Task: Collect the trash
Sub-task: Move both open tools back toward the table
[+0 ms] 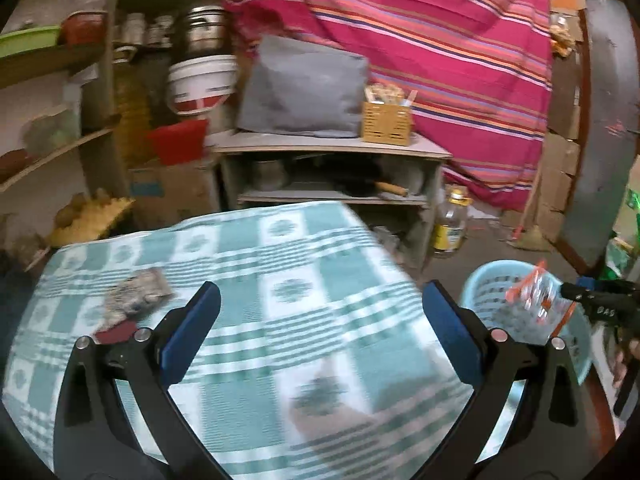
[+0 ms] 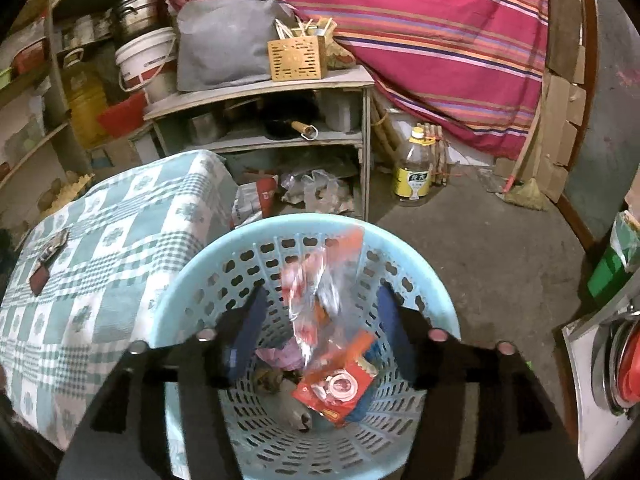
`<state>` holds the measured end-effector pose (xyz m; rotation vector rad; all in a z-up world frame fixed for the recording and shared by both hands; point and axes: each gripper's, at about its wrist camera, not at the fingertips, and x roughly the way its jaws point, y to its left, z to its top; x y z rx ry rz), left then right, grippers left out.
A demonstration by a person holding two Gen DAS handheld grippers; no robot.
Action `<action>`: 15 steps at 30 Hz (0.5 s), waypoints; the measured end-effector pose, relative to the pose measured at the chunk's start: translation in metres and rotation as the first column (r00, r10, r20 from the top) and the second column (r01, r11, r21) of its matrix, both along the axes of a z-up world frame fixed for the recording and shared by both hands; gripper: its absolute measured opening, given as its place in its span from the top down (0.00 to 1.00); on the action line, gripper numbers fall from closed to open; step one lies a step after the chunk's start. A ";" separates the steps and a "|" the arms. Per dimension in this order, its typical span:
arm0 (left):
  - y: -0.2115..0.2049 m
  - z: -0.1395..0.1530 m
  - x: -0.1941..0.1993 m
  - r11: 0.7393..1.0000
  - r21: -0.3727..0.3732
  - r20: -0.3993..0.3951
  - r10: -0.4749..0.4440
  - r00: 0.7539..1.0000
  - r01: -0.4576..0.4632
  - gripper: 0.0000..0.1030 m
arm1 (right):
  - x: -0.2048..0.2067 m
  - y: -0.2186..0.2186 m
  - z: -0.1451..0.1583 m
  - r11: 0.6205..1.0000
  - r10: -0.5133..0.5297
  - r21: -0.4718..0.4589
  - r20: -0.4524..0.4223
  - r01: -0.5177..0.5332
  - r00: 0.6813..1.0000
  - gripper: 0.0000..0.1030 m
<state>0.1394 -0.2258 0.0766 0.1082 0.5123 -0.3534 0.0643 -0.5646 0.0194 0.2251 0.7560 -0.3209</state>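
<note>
My left gripper (image 1: 320, 308) hangs open over a table covered with a green-and-white checked cloth (image 1: 280, 264), with nothing between its blue pads. A crumpled grey wrapper (image 1: 136, 300) beside a dark red scrap lies on the cloth, ahead and left of the left finger. My right gripper (image 2: 320, 312) is open above a light blue perforated basket (image 2: 400, 240) on the floor beside the table. A clear-and-orange plastic wrapper (image 2: 316, 292) hangs loose between its fingers, touching neither pad. Red packets and other trash (image 2: 340, 388) lie at the basket's bottom.
Behind the table stands a low shelf unit (image 2: 260, 92) bearing a grey bag (image 2: 228, 40) and a bamboo utensil box (image 2: 296, 58). A yellow-labelled bottle (image 2: 414, 168) stands on the concrete floor. A striped pink cloth (image 2: 420, 32) hangs at the back; cluttered wooden shelves fill the left.
</note>
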 end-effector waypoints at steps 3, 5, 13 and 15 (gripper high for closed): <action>0.034 -0.003 0.005 0.998 0.012 0.003 0.055 0.998 -0.055 0.05 | 0.008 0.004 -0.008 1.000 -0.019 0.001 -0.022 0.019 1.000 0.29; 0.054 -0.006 0.010 0.996 0.010 -0.004 0.083 0.997 -0.083 0.05 | 0.011 0.009 -0.011 0.999 -0.033 0.001 -0.025 0.033 0.999 0.24; 0.135 -0.031 0.036 0.979 -0.005 -0.060 0.202 0.978 -0.202 0.05 | 0.032 0.049 0.002 0.999 -0.018 -0.034 0.000 0.018 1.000 0.13; 0.148 -0.037 0.041 0.976 0.016 -0.060 0.220 0.974 -0.219 0.05 | 0.039 0.069 0.008 0.999 0.006 -0.052 0.017 -0.006 1.000 0.11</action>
